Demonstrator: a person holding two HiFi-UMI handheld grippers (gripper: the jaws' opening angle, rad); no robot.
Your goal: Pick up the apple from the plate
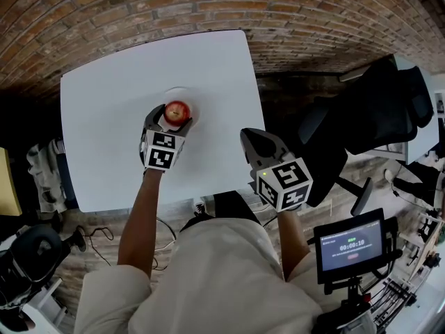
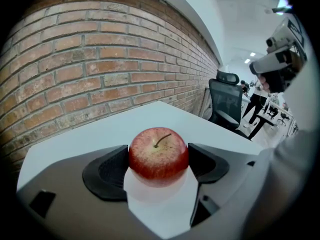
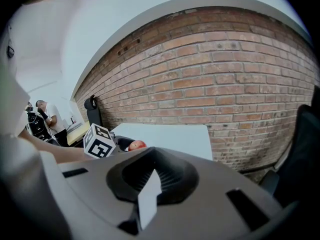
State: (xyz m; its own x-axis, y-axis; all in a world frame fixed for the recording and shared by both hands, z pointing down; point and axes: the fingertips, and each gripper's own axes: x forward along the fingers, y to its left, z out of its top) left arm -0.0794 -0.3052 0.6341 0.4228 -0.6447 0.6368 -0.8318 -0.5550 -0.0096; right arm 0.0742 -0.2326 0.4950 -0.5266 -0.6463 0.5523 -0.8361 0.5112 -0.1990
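Note:
A red apple (image 1: 176, 110) rests over a white plate (image 1: 178, 91) near the middle of the white table (image 1: 104, 131). My left gripper (image 1: 173, 117) reaches it from the near side, one jaw on each side. In the left gripper view both black pads (image 2: 112, 171) press against the apple (image 2: 158, 153), its stem upward; I cannot tell whether it is lifted off the plate. My right gripper (image 1: 253, 140) hovers at the table's right front corner, jaws together and holding nothing. In the right gripper view the shut jaws (image 3: 150, 174) fill the foreground and the apple (image 3: 137, 145) shows far off.
A brick wall (image 1: 208, 5) runs behind the table. A black office chair (image 1: 375, 117) stands to the right, and a small screen with a timer (image 1: 351, 245) sits at the lower right. Cables and gear lie on the floor at the left.

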